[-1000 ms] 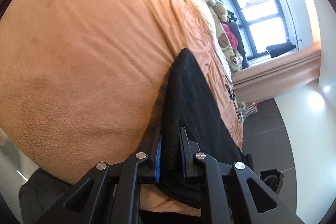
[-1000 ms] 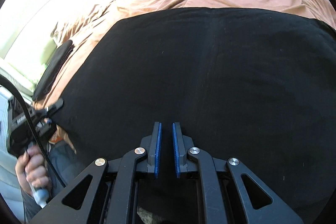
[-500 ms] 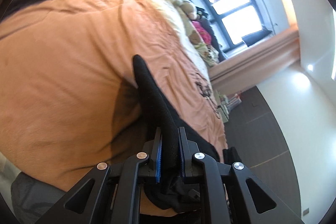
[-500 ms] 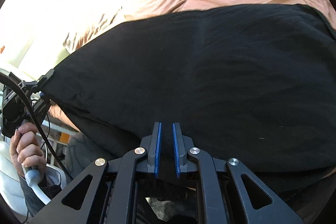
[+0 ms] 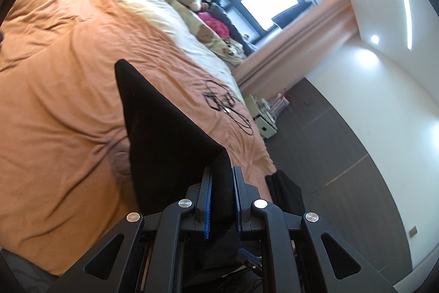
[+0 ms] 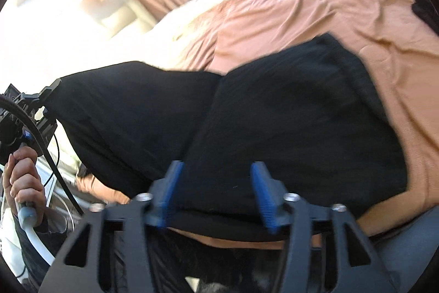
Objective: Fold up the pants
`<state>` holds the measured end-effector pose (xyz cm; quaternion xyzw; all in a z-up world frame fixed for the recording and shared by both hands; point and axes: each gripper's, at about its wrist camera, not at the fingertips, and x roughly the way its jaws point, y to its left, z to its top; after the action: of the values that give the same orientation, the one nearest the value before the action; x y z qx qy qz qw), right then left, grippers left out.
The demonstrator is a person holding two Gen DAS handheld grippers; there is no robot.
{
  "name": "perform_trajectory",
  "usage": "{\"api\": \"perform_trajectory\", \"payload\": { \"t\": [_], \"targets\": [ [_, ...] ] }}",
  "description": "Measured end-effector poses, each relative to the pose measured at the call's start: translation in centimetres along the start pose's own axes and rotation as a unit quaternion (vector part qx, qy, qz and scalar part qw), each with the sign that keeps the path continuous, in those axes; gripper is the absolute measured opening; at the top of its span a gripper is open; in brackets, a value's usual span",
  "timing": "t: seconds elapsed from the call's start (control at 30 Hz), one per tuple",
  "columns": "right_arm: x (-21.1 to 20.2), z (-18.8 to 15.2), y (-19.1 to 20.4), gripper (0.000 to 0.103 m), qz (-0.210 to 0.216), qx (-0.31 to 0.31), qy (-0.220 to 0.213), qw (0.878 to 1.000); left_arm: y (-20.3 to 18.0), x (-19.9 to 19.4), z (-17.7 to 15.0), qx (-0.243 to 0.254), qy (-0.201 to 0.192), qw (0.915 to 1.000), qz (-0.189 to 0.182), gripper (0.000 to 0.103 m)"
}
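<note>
Covers most of both views: wide bed with a soft, wrinkled orange-brown quilt [image 5: 63,90], paler and cream-coloured toward the far end near the window. No box, basket or other container close to the work, so nothing to report inside one.

Lies across the near part of the quilt: black pants of matt knitted cloth [image 6: 288,112], partly folded, with one layer over another and a seam-like edge running down the middle. Right half rests flat on the bed; left corner is lifted off the bed and pulled out to a point. Compared with a second ago, much less spread: then a broad flat sheet, now bunched and raised on the left.

Holds that lifted corner: left gripper [image 5: 221,199], black with blue pads, clamped on the black cloth, which stands up from the jaws as a stiff triangular flap. Seen also at the left edge of the right wrist view, carried by a person's hand [image 6: 24,180].

Opening at this moment: right gripper [image 6: 216,194], black with blue ribbed pads, jaws apart and blurred, above the near edge of the pants, not pressing on the cloth. A second ago these jaws were nearly together.

Lies farther off on the quilt: thin black tangled cable [image 5: 227,106].
</note>
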<state>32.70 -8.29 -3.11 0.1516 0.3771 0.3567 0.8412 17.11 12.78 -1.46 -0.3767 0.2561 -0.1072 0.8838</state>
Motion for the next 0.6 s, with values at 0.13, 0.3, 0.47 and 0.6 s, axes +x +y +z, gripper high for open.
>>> {"api": "perform_trajectory", "payload": {
  "t": [0.13,0.3,0.47,0.6],
  "targets": [
    [-2.6,-0.2,-1.9,0.055,0.007,0.01,-0.022,1.0,-2.6,1.7,-0.1,0.018,0.012,0.9997,-0.007,0.014],
    [-5.4,-0.7,-4.2,0.056,0.008,0.03,-0.042,0.999,-5.2,3.9,-0.8,0.034,0.028,0.9989,-0.013,0.014],
    [-7.6,-1.3,-7.4,0.056,0.011,0.059,-0.063,0.996,-7.4,6.0,-1.9,0.051,0.048,0.9974,-0.019,0.014],
    [-8.9,-2.0,-9.6,0.056,0.008,0.078,-0.075,0.994,-8.8,7.7,-2.8,0.061,0.064,0.9959,-0.021,0.014]
  ]
}}
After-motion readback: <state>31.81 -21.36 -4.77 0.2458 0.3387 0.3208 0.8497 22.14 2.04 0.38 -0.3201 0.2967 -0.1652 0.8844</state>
